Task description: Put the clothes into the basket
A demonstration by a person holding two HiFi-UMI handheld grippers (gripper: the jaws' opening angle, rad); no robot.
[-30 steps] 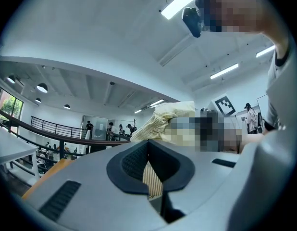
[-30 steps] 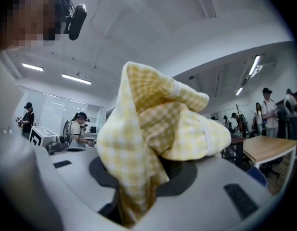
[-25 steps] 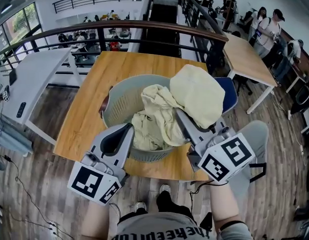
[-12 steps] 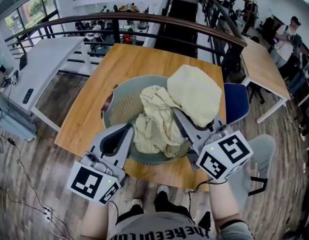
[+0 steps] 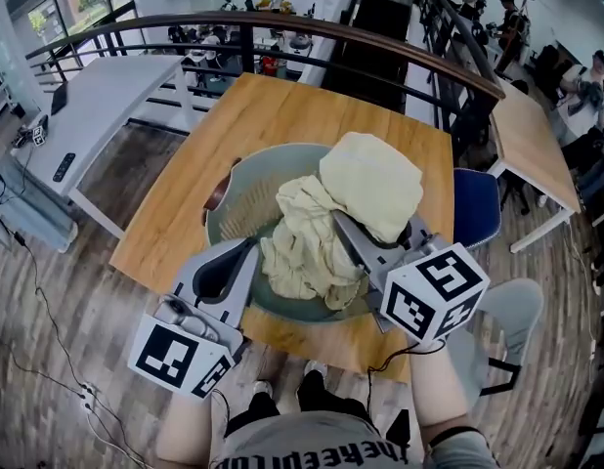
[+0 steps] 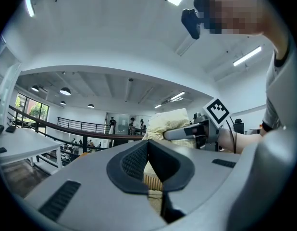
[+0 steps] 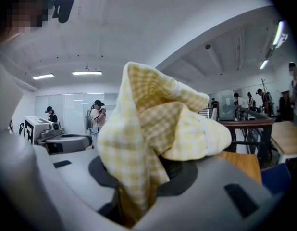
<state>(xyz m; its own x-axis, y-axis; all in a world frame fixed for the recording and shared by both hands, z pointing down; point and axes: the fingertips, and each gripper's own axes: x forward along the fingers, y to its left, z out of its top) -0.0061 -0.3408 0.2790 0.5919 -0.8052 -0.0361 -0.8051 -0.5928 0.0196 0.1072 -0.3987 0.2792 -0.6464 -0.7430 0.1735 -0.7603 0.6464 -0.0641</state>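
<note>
Right gripper [image 5: 343, 225]: lower right of the head view, reaching up and left over the basket. Its jaws are clamped on the yellow cloth, which in its own view is bunched between the pads and spills over them.
Yellow cloth [image 7: 160, 124]: pale yellow with a fine check, gathered into a puffy bundle. In the head view it sits just right of centre, carried on the right gripper and covering the basket's far right rim.
Crumpled cloth [image 5: 304, 247]: the same pale yellow, lying inside the basket at the centre of the frame, just left of the right gripper's jaws. I cannot tell whether it is one piece with the held bundle.
Basket [image 5: 236, 176]: round and grey-green with a slatted wall, at the centre of the head view, standing on the near half of the wooden table.
Left gripper [image 5: 251, 247]: lower left of the head view, its tips at the basket's near left rim. In its own view the two dark pads meet at the tip and pinch nothing.
Wooden table [image 5: 273, 115]: light wood, running from the centre up toward the top of the frame.
Blue chair [image 5: 475, 208]: right of centre, just beside the table's right edge.
White table [image 5: 102, 91]: upper left, apart from the wooden table.
Railing [image 5: 312, 29]: dark curved rail across the top, beyond the table.
</note>
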